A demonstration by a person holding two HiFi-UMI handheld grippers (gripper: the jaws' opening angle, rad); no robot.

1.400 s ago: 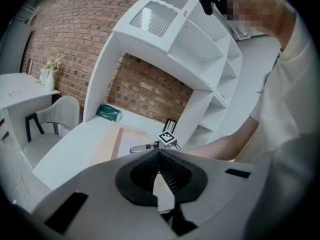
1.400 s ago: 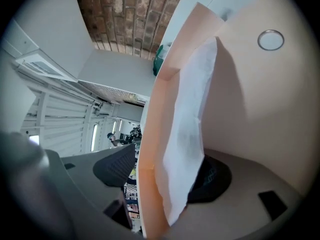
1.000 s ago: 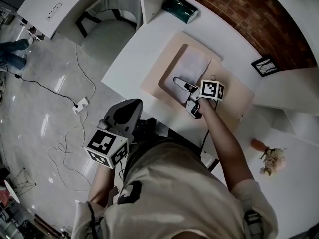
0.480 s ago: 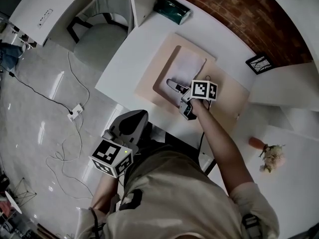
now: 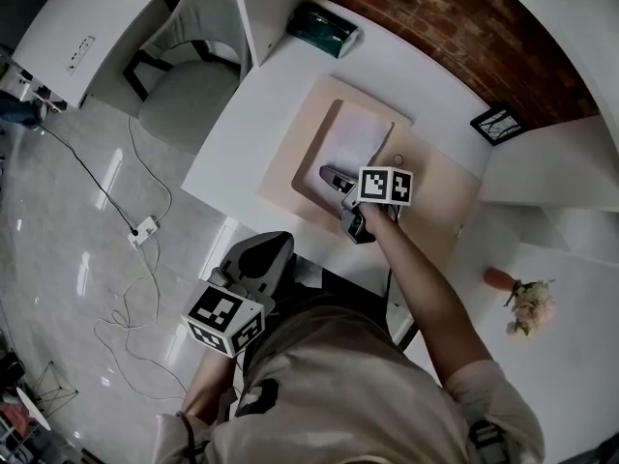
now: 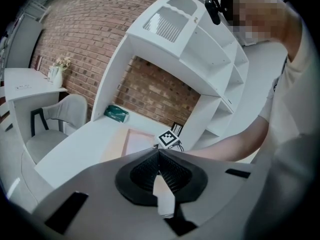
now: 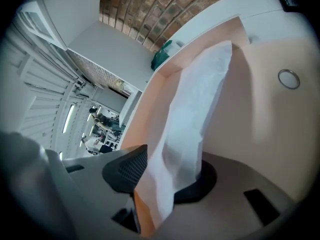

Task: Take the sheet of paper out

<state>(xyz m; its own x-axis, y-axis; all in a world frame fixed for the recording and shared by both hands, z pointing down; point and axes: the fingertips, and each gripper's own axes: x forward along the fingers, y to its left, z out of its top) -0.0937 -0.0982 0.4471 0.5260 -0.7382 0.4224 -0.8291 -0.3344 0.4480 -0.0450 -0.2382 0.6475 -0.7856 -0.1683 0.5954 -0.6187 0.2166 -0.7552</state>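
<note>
A white sheet of paper [image 5: 356, 135] lies in a beige folder [image 5: 311, 167] on a pale mat [image 5: 440, 191] on the white desk. My right gripper [image 5: 331, 175] is at the sheet's near end. In the right gripper view the sheet [image 7: 200, 99] rises, buckled, between the jaws of the right gripper [image 7: 165, 179]. They have just been closing and still stand apart around it, with an orange-beige edge below the paper. My left gripper [image 5: 274, 243] hangs off the desk's near edge by my body. In the left gripper view the left gripper [image 6: 159, 154] has its tips together with nothing between them.
A small metal ring [image 5: 397, 159] lies on the mat beside the folder. A dark green box [image 5: 324, 27] sits at the desk's far end and a framed picture [image 5: 497, 122] to the right. A grey chair [image 5: 189, 75] stands left of the desk; cables cross the floor.
My left gripper has drifted nearer to the desk's near edge. The right gripper stays at the sheet's near end. The head view has shifted a little.
</note>
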